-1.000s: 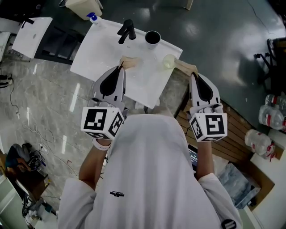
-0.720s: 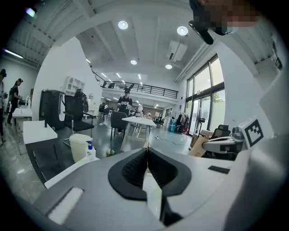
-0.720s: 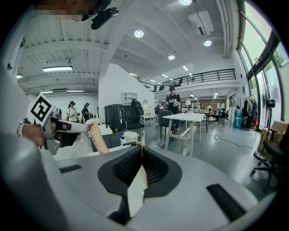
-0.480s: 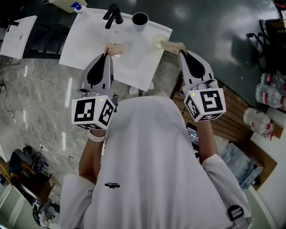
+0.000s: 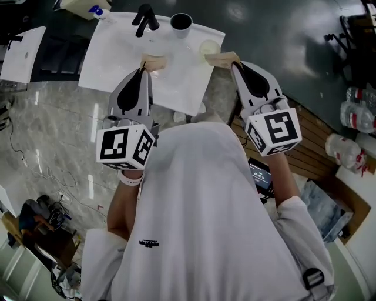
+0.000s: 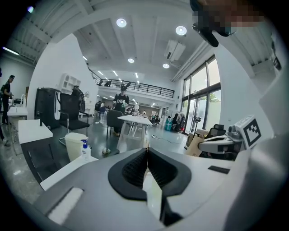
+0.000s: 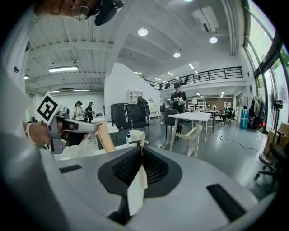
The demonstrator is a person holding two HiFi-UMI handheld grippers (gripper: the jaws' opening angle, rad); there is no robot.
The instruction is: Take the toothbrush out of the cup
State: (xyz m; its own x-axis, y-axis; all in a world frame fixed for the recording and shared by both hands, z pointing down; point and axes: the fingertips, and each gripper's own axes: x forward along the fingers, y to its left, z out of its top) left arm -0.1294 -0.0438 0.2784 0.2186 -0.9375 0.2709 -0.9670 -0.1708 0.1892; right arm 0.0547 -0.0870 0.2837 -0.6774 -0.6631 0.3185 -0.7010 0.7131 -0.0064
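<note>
A black cup (image 5: 181,22) stands at the far side of the white table (image 5: 111,59), with a black fixture (image 5: 144,16) to its left and a clear cup (image 5: 208,47) nearer the right edge. I cannot make out a toothbrush in any view. My left gripper (image 5: 154,62) hovers over the table's near part, shut with nothing in it. My right gripper (image 5: 222,57) is by the table's right edge near the clear cup, also shut and empty. In the left gripper view the jaws (image 6: 147,149) meet; in the right gripper view the jaws (image 7: 142,146) are pressed together too.
A spray bottle (image 5: 97,10) and a pale bin (image 5: 79,4) stand beyond the table's far left corner. A second white table (image 5: 20,53) is at the left. Wooden boards (image 5: 305,159) and bottles (image 5: 355,117) lie to the right. People stand far off in the hall.
The table has slid up and left in the head view as the head moved. Both grippers stay shut and side by side, the right one now angled slightly more to the left.
</note>
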